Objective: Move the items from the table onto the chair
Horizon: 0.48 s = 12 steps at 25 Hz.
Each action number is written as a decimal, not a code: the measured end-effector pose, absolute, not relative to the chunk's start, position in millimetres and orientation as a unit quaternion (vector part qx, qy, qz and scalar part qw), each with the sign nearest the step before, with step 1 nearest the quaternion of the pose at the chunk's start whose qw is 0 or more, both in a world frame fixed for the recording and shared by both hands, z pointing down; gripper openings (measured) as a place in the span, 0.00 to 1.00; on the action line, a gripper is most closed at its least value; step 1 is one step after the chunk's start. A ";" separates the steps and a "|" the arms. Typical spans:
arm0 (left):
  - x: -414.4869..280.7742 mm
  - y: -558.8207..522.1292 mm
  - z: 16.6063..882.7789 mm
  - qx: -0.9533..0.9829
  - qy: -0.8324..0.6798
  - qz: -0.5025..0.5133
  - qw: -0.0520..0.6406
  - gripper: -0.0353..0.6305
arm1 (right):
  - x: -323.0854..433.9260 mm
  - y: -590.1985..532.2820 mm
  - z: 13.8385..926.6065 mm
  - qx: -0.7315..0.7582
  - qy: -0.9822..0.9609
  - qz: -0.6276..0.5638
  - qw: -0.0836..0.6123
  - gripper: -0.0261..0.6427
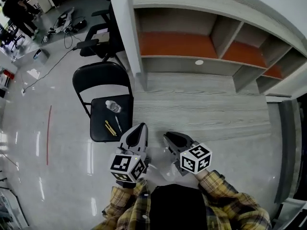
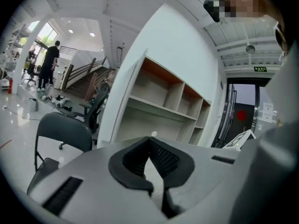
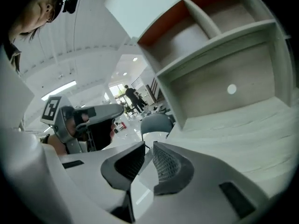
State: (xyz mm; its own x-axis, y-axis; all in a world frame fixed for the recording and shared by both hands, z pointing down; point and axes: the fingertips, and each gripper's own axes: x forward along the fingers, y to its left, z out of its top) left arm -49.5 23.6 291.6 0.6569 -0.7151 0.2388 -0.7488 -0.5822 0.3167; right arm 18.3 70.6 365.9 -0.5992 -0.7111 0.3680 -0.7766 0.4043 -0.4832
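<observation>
Up top, a set of shelves fills the view: grey wood, open compartments lined with orange panels. A small white disc sits on the lower back board. A white pillar rises at the left end. Beyond it, a dark office chair stands on the glossy floor. A cable snakes across, and there is a thin red line. Far off, people stand about. The left gripper view catches a staircase and a green exit sign above a doorway.
</observation>
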 end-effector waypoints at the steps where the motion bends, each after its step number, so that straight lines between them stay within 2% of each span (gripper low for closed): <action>1: -27.5 27.2 284.4 0.894 -0.402 0.041 0.191 0.06 | 43.6 73.3 356.9 0.457 -0.833 0.309 0.043 0.13; 7: 95.7 49.6 255.0 0.920 -0.354 0.033 0.164 0.06 | 181.4 86.3 306.8 0.522 -0.814 0.256 0.000 0.13; 12: 173.6 74.0 248.7 0.936 -0.315 0.040 0.152 0.06 | 263.5 103.3 280.8 0.559 -0.802 0.211 -0.010 0.12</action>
State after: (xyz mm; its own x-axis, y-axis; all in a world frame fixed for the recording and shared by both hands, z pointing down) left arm 173.6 74.0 248.7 0.7989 -0.5767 0.1710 -0.6011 -0.7556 0.2601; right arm 263.5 103.3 280.8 -0.3753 -0.9004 0.2202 -0.8920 0.2863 -0.3497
